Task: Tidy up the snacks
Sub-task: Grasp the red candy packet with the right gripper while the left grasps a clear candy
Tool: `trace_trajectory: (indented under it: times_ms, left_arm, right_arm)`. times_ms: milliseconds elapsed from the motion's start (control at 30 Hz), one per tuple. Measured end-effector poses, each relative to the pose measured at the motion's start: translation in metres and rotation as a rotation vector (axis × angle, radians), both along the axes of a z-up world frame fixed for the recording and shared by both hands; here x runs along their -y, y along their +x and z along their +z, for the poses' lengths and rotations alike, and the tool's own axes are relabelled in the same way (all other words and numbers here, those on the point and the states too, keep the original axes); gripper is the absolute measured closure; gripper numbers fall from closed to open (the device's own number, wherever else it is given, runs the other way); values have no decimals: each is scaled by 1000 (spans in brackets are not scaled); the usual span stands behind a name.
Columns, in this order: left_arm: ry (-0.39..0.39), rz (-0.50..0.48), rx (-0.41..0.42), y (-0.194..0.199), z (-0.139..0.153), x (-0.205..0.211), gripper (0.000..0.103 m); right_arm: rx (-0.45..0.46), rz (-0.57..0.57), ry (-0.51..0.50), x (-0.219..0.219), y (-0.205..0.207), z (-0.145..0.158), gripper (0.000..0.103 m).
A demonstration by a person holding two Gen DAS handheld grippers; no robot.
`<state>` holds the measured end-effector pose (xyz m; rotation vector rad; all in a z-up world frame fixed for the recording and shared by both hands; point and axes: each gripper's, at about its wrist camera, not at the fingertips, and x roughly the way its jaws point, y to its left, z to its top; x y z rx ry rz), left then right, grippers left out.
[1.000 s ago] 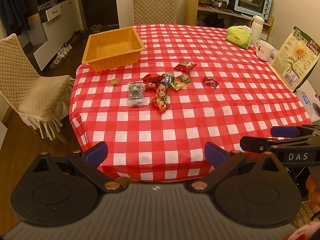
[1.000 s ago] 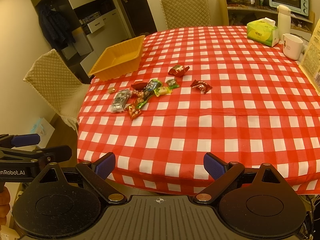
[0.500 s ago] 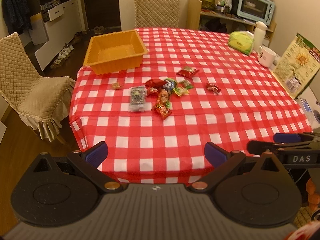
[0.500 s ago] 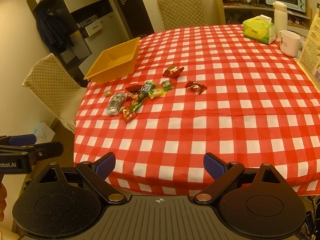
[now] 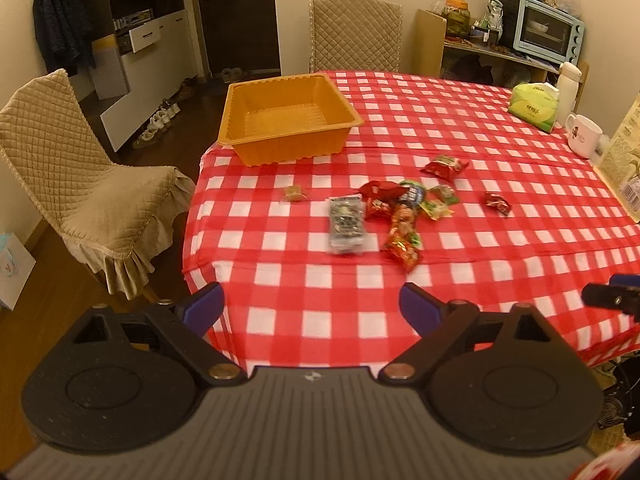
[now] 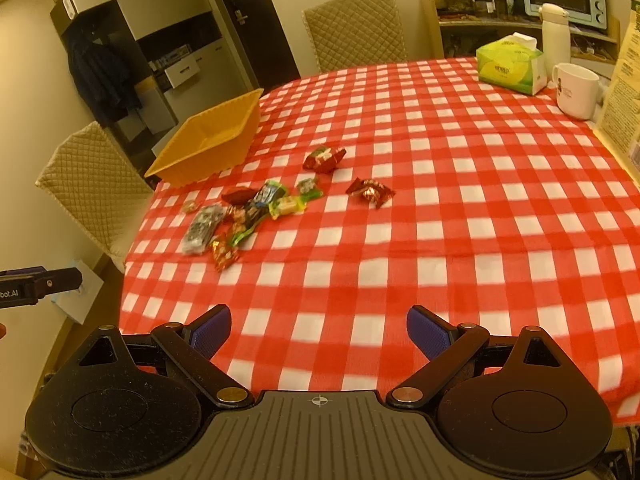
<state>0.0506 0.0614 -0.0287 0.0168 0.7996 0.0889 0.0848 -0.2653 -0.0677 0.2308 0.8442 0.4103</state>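
Both empty, the left hand-held gripper [image 5: 310, 300] and right hand-held gripper [image 6: 318, 326] hang spread wide above the table's [image 5: 280, 292] near edge; snacks [image 5: 394, 210] lie scattered mid-table, near the orange tray [image 5: 288, 148].

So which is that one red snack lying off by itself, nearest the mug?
Start at the orange tray on the checked tablecloth, then follow the snack cluster toward the white mug. The lone red packet lies just past the cluster, touching nothing.

"bot.AI" on left gripper [image 6: 38, 286] body.
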Motion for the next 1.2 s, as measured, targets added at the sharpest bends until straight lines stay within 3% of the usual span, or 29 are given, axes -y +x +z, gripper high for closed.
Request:
trace_trajectory:
  times_ms: [300, 533, 633, 1000, 1200]
  left_arm:
    - [3, -71, 11, 70, -14, -32, 17]
    - [5, -123, -12, 119, -29, -51, 20]
    - [4, -131, -33, 135, -38, -59, 22]
    - [0, -141, -90, 169, -64, -81, 25]
    - [-3, -141, -107, 176, -70, -89, 27]
  right_arm:
    - [83, -12, -20, -5, 48, -14, 9]
    - [110, 27, -101, -12, 102, -36, 10]
    - [110, 66, -145, -15, 126, -47, 26]
    - [97, 149, -271, -26, 189, -78, 45]
    - [82, 175, -278, -38, 206, -85, 60]
